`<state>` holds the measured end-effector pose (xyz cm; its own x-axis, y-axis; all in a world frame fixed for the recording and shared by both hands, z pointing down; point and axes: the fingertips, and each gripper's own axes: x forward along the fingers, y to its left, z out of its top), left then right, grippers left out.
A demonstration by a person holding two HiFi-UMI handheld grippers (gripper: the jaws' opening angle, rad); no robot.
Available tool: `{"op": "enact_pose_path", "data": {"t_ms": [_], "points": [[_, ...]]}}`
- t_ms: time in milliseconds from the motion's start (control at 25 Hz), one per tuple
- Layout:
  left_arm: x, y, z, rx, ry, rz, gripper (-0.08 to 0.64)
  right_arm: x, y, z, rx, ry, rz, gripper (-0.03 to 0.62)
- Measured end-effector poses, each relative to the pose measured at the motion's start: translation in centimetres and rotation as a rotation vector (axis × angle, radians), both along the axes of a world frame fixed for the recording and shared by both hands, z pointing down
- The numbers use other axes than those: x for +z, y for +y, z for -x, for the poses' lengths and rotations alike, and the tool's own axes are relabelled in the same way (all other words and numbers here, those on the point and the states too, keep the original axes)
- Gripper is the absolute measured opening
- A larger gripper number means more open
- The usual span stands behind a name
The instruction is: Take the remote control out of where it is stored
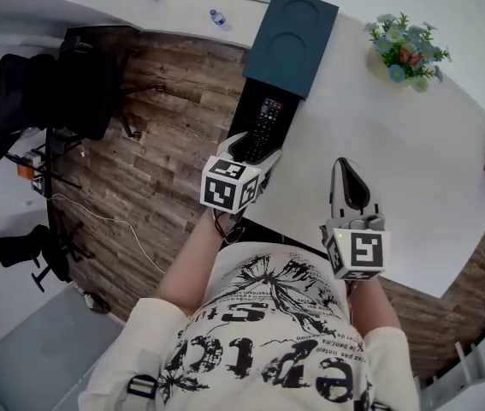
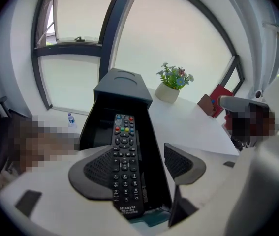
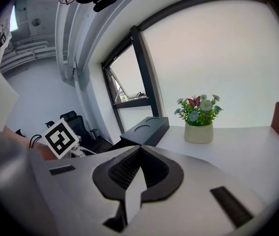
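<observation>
Shows the remote control (image 1: 267, 120) lying face up in an open black drawer (image 1: 244, 110) at upper centre, below a dark box (image 1: 293, 37) at the edge of the white table (image 1: 396, 161). Catches the left gripper (image 1: 255, 146) with jaws spread wide around the remote's near end, which it hides from above; touch on the left pad hard to judge. Leaves the right gripper (image 1: 347, 174) at lower right, jaws pressed together, empty.

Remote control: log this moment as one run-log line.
left gripper: open around remote control, in black box | right gripper: shut, empty
</observation>
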<state>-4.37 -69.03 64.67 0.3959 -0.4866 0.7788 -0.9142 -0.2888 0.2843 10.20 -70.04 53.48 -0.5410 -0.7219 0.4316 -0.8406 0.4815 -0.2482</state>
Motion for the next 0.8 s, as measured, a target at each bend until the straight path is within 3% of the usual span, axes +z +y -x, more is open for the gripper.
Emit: {"op": "enact_pose_path", "data": {"t_ms": [120,560,680,800], "points": [[1.1,-0.2,0.1,0.011,-0.005,0.048,0.314,0.8,-0.5,0.2,0.013,-0.006,0.024,-0.008],[1.9,-1.6,1.0,0.039,-0.039,0.108,0.342,3.2,-2.2,0.0,0.045,-0.019,0.09,-0.008],[2.4,-2.0,1.2,0.068,-0.095,0.111,0.342,3.3,-2.6,-0.5,0.066,-0.021,0.093,-0.008],[3.5,-1.7,1.3,0.118,-0.201,0.136,0.341,3.6,-2.7,-0.9,0.078,-0.019,0.1,-0.008]]}}
